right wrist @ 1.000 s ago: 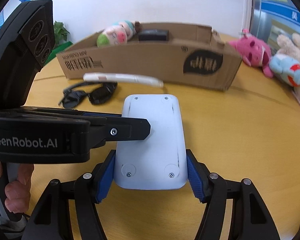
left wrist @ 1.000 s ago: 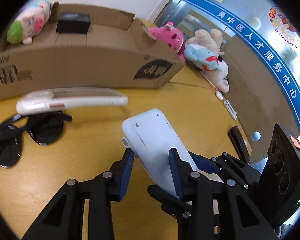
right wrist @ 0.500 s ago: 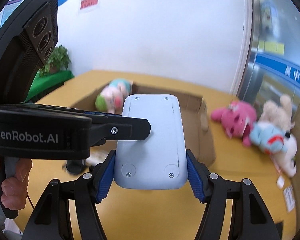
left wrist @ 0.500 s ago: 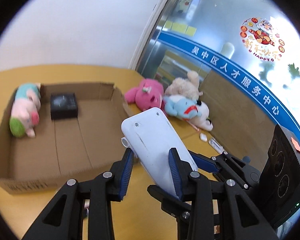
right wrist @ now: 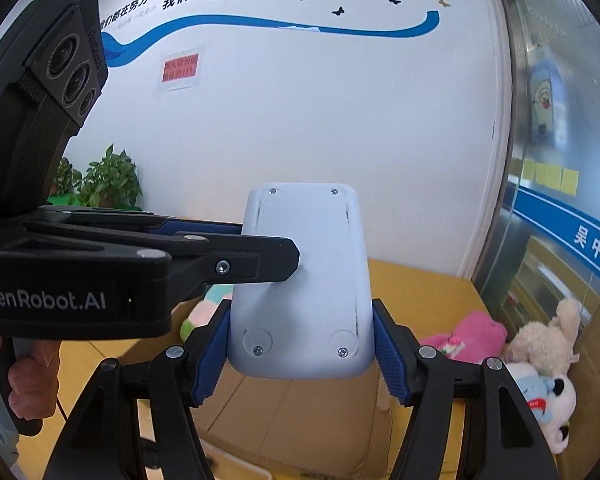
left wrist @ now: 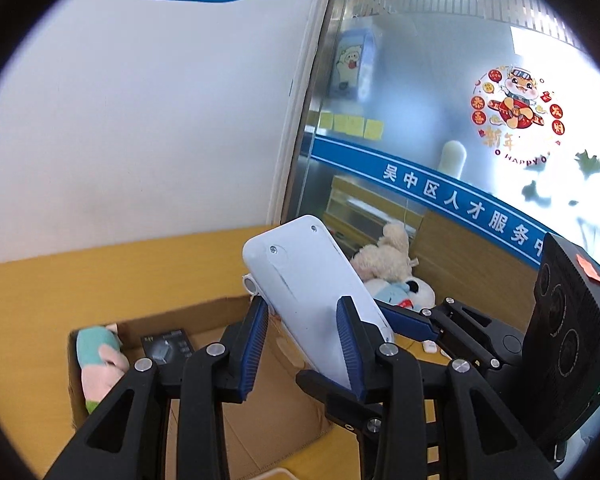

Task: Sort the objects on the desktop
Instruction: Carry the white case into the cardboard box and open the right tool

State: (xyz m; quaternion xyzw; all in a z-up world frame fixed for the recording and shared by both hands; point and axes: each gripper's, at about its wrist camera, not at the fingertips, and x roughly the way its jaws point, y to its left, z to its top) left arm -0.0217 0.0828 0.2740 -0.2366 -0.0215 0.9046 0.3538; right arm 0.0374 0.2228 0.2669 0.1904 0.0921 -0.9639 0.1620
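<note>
A flat white plastic device (left wrist: 312, 296) is held in the air by both grippers, its screwed back face up (right wrist: 304, 280). My left gripper (left wrist: 304, 340) is shut on its edges. My right gripper (right wrist: 300, 348) is shut on its near end, blue pads against both sides. The left gripper's fingers (right wrist: 236, 256) cross in from the left in the right wrist view. Below stands an open cardboard box (left wrist: 260, 412), which also shows in the right wrist view (right wrist: 300, 420). It holds a pink and green plush (left wrist: 96, 364) and a small black box (left wrist: 168, 348).
Plush toys lie on the yellow table right of the box: a pink one (right wrist: 464, 336), a cream one (right wrist: 548, 340) and a blue-white one (right wrist: 540, 392). A white wall and a glass partition stand behind. Potted plants (right wrist: 104, 180) stand at far left.
Both grippers have lifted the white device from the table to high above the cardboard box. The sunglasses and white remote have dropped out of view.
</note>
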